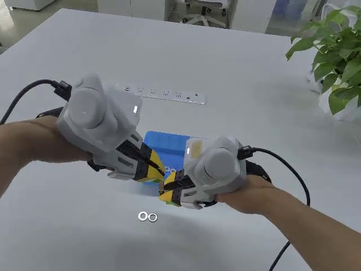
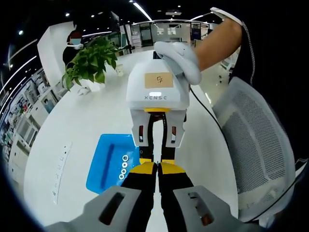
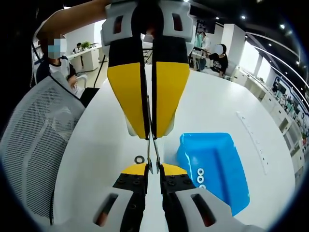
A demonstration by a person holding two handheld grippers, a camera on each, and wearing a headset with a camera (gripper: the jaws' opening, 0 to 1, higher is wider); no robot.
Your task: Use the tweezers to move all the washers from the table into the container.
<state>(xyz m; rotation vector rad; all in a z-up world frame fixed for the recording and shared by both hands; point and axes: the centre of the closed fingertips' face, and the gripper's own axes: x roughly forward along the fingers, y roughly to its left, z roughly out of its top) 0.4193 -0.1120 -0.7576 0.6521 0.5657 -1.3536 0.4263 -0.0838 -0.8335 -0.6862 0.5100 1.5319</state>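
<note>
Head view: the left hand-held gripper point(image 1: 155, 168), entering from the upper left, and the right hand-held gripper point(image 1: 169, 189), from the lower right, meet tip to tip at frame centre above the white surface point(image 1: 237, 68). The blue container point(image 1: 166, 144) lies just behind them, and two washers point(image 1: 148, 216) lie touching side by side on the surface, below and left of the tips, apart from both. Left gripper view: its own jaws are clenched, nose to nose with the right one's; the container point(image 2: 104, 166) sits at left, with a row of washers inside. Right gripper view: the left hand-held gripper point(image 3: 153, 133) descends from the top, clamped on the tweezers point(image 3: 152, 152), whose long axis runs straight down into the right hand-held gripper point(image 3: 153, 170), whose jaws appear drawn together on the lower end. One washer point(image 3: 139, 159) lies just left of that end, with the container point(image 3: 227, 159) at right. Judgement: the loose washers lie nearer the tweezers' lower end, on the side away from the container.
</note>
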